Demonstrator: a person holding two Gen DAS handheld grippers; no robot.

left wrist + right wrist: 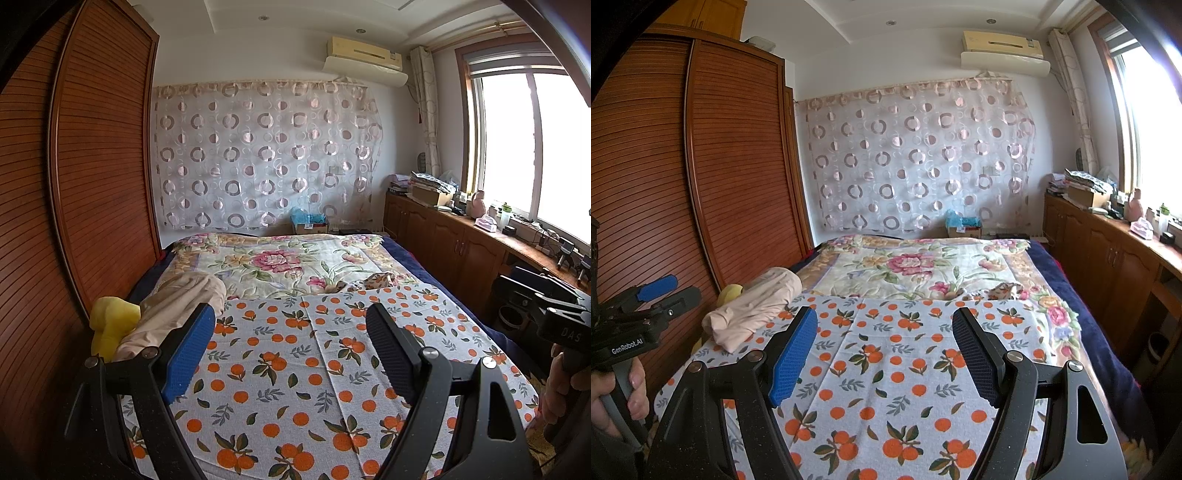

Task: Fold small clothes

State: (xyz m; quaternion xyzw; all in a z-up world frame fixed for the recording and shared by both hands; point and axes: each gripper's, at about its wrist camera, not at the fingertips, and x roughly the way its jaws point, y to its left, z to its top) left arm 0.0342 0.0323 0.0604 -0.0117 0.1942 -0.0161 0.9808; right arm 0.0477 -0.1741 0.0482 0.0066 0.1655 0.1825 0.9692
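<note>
Bedding with an orange-fruit print (295, 369) covers the near part of the bed, and a floral blanket (280, 266) lies beyond it toward the far wall. A beige garment (173, 314) lies bunched at the left edge of the bed, partly on the orange-print cloth, with a yellow cloth (110, 325) just beside it next to the brown slatted wardrobe (74, 184). A small patterned garment (376, 282) sits crumpled farther back to the right, where the 2 covers meet.

The left gripper (291, 347) hangs above the orange-print cloth with its jaws standing wide apart and nothing between them; its left finger overlaps the beige garment in the left wrist view, but contact cannot be told. The right gripper (884, 350) is likewise spread wide over the cloth and holds nothing. Each tool is gripped by a hand (613, 391) seen at the edge of the other's view. A circle-patterned curtain (258, 155) hangs on the far wall, and a wooden cabinet (443, 236) runs under the window.
</note>
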